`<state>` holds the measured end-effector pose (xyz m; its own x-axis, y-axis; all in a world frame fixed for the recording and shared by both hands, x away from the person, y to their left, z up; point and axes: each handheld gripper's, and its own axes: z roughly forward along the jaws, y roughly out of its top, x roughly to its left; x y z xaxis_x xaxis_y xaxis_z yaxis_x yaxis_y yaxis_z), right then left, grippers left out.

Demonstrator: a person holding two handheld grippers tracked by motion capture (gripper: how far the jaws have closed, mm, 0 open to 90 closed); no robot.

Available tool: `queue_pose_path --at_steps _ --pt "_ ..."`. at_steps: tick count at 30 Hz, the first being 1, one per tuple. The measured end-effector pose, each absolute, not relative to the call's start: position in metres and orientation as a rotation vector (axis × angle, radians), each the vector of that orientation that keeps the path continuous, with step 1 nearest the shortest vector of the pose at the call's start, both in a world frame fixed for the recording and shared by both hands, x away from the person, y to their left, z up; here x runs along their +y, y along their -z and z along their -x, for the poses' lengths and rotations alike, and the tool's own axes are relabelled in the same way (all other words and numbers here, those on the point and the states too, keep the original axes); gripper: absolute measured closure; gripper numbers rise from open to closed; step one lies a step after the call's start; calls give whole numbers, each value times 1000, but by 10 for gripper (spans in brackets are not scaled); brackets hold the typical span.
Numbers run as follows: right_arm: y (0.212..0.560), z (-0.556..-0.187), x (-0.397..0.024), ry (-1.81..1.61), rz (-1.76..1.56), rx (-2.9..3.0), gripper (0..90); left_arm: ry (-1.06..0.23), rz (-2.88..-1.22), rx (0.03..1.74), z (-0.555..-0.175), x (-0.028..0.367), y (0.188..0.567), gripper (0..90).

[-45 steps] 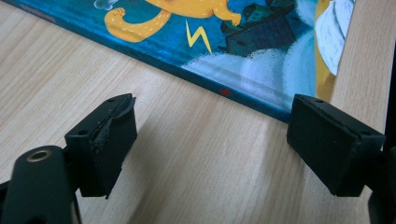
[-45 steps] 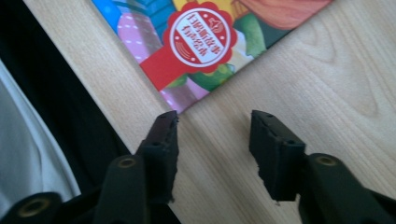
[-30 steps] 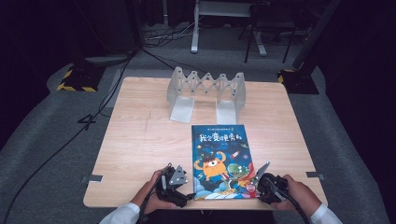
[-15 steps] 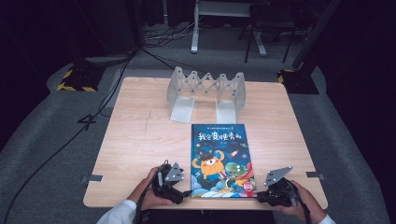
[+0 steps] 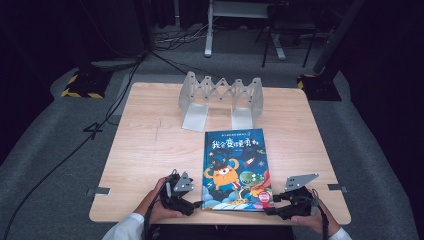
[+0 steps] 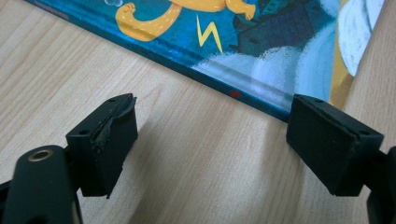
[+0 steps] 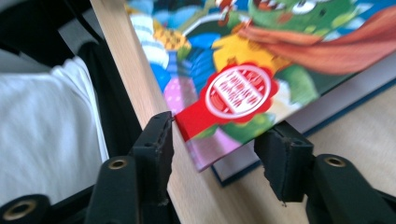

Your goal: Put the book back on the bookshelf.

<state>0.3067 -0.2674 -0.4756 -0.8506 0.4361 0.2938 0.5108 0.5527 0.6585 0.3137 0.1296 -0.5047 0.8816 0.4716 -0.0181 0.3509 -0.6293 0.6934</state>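
Observation:
A picture book (image 5: pixel 235 167) with a blue cover and cartoon monsters lies flat near the table's front edge. My left gripper (image 5: pixel 196 204) rests on the table at the book's near left corner. Its jaws stand wide apart (image 6: pixel 210 140), with bare wood between them and the book's spine edge (image 6: pixel 243 95) just ahead. My right gripper (image 5: pixel 271 204) is at the near right corner. Its jaws have just been opening and now stand partly apart (image 7: pixel 214 161). The cover's corner with a red seal (image 7: pixel 238 93) lies between them, raised a little off the pages below.
A pale folding rack (image 5: pixel 220 97) stands at the back of the wooden table (image 5: pixel 150 145). The table's front edge (image 7: pixel 135 84) runs right beside my right gripper, with a white sleeve (image 7: pixel 42 140) beyond it. Cables cross the dark floor on the left.
My right gripper has shifted a little to the right, away from the book's corner, and its jaws have opened. The left gripper and the book have stayed put.

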Motion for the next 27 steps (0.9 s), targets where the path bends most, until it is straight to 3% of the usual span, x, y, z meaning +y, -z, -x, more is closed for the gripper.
queue_pose_path --at_steps 6,16,25,27 --pt "462 -322 -270 1313 840 -2553 389 -213 -2312 588 -314 130 505 169" --pt "460 -359 -257 1327 909 -2526 386 -213 -2312 588 -314 130 505 169" --pt "466 -386 -242 1399 765 -2509 369 -213 -2313 585 -316 132 505 168" --pt "468 -388 -239 1423 788 -2493 417 -214 -2310 591 -316 132 505 168"
